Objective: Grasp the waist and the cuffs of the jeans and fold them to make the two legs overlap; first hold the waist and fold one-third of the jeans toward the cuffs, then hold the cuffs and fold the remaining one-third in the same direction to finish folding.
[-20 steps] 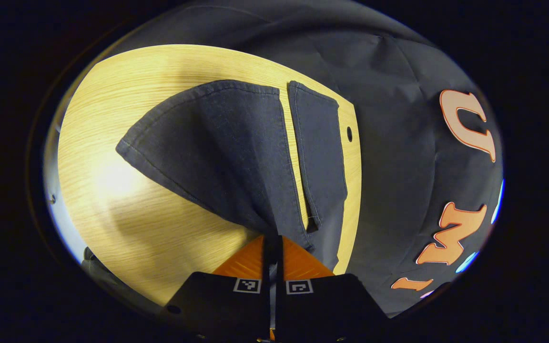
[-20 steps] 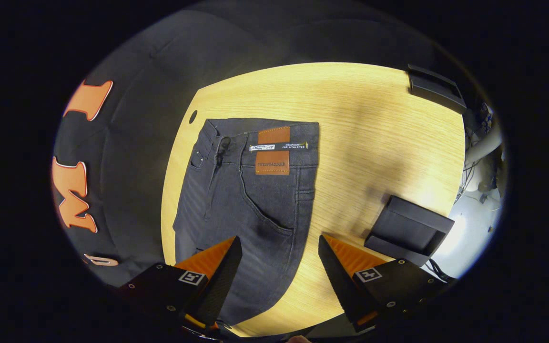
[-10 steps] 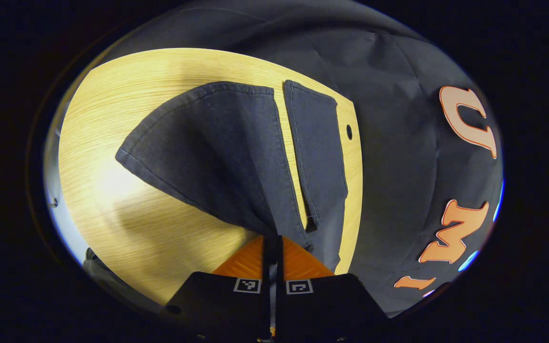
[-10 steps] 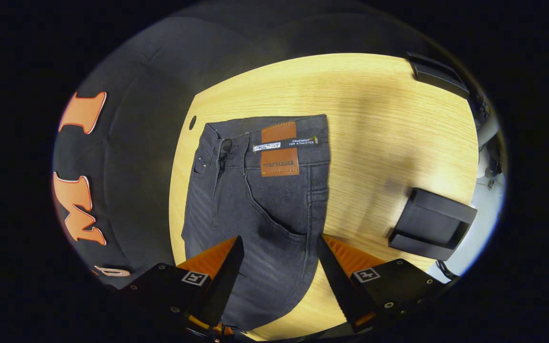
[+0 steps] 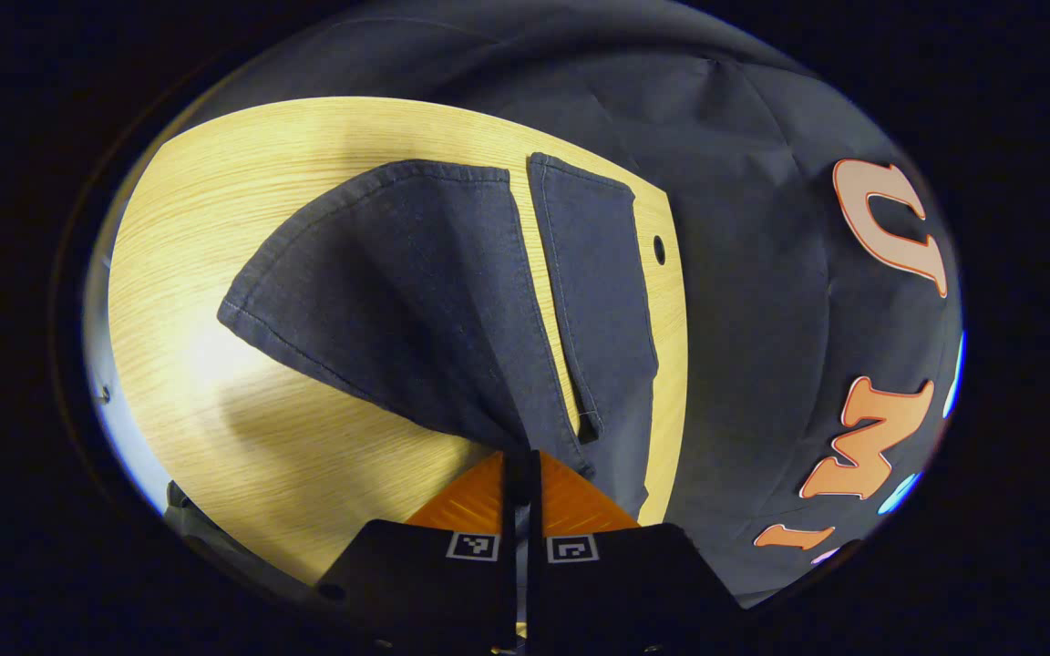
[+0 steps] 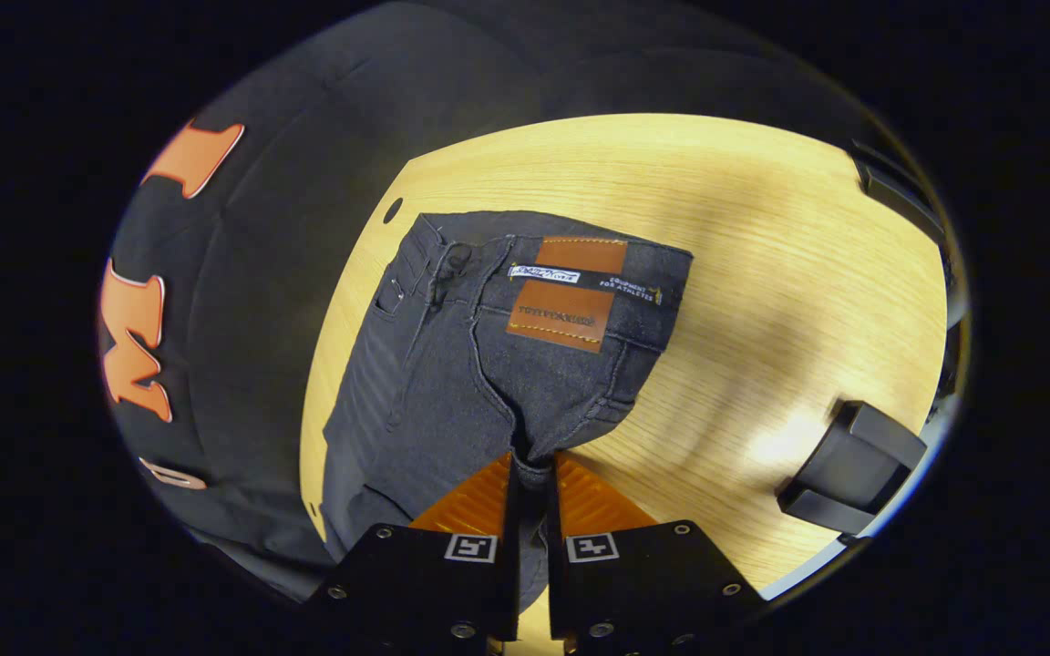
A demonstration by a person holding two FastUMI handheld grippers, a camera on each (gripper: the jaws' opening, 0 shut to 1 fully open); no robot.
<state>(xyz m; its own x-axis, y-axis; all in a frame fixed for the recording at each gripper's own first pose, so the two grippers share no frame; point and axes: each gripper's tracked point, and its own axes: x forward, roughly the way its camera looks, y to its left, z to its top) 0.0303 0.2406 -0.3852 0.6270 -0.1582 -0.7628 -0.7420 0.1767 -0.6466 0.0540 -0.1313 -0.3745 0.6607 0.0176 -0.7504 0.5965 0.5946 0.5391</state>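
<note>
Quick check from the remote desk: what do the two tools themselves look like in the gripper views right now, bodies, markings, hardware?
Both look alike. The left tool has a dark, blocky body with two small square black-and-white tags near the fingers. The right tool has the same dark body and paired square tags, plus round screw heads. Ridged wedge-shaped fingers on each. No cables visible.

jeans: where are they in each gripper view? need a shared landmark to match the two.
Left gripper view: the jeans fill the centre; the two legs run up from the left gripper, which is shut on the cloth.
Right gripper view: the waist end with the brown patch lies at centre, and the right gripper is shut on the cloth below it.
Shared landmark: the round hole in the table, beside the jeans near the table's edge.
</note>
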